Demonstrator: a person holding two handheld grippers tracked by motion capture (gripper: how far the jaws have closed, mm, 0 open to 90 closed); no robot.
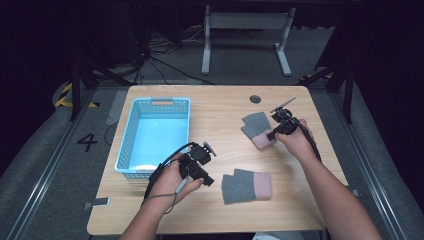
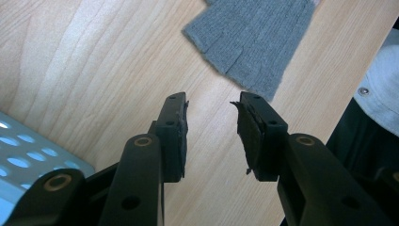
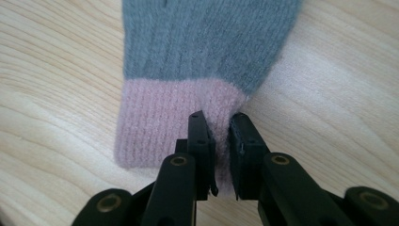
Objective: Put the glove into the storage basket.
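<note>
The right tool (image 3: 219, 123) pinches the pink cuff of the far glove (image 3: 207, 61), a fold of the knit pressed between its two black jaws; in the high view this tool (image 1: 272, 134) sits at the cuff end of that grey glove (image 1: 255, 125), which lies flat on the right half of the worktop (image 1: 220, 107). The left tool (image 2: 210, 123) is held with its jaws parted and nothing between them, above bare wood; in the high view it (image 1: 209, 179) sits just left of the near glove (image 1: 246, 186), not touching it. That glove lies flat near the front edge, pink cuff to the right. A light blue basket (image 1: 127, 140) stands on the left part of the worktop.
</note>
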